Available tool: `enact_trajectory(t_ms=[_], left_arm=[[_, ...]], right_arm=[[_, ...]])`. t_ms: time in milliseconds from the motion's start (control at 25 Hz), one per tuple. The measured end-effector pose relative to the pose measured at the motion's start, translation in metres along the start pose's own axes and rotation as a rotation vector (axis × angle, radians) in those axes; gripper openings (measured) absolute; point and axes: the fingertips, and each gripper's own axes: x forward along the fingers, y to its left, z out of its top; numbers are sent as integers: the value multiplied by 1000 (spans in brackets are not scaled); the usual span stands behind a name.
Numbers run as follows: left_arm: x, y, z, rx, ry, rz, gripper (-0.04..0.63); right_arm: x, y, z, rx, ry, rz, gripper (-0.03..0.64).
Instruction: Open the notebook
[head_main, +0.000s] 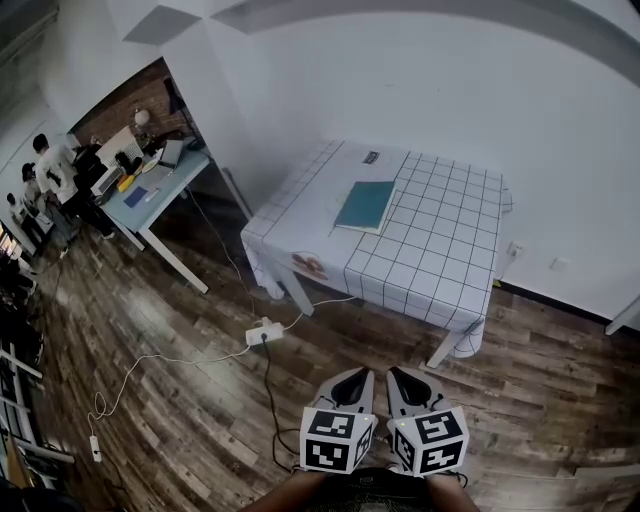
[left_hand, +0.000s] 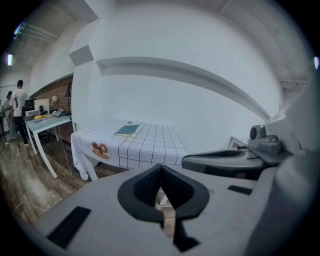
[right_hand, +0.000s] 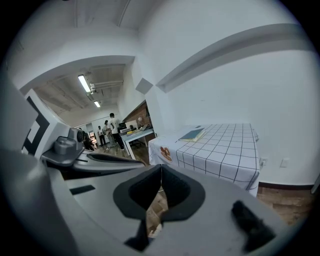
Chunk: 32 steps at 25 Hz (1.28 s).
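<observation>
Two grippers show at the bottom edge of the head view, side by side. They are your left gripper and your right gripper, each with its marker cube nearest you. Each gripper's own view shows its jaws pressed tip to tip with nothing clamped between them.

The teal notebook lies closed and flat on the checked table, toward its far left corner and well apart from both grippers.

Only the head view gives you the white power strip on the wood floor just off the table's near left corner. Both gripper views look level across the table, so the notebook shrinks to a thin sliver. They do show the printed picture on the hanging cloth more squarely. The right gripper view also takes in the ceiling strip lights, which the head view leaves out.

Your hands are cut off by the bottom edge of the head view. The people by the blue desk are too small to make out, and so is the small dark item at the table's far edge.
</observation>
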Motion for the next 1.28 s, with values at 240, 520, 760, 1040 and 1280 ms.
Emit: enact_trajectory(t_ms=[240,520,760,1040,1280], left_arm=[[30,29,20,0,19,-32,11],[65,69,53,3,40,-101,11],[100,104,78,8,62,-178,11],[129,142,104,40,73,-250,11],[146,169,118,49,80,-295,11]], right_arm=[[40,-9,20,-1,20,-23,14],[89,-22,52,21,31,-93,14],[131,-29,74,43,48,-166,14],[177,-36,103,72,42,-237,14],[204,-33,119,77,36,-285,14]])
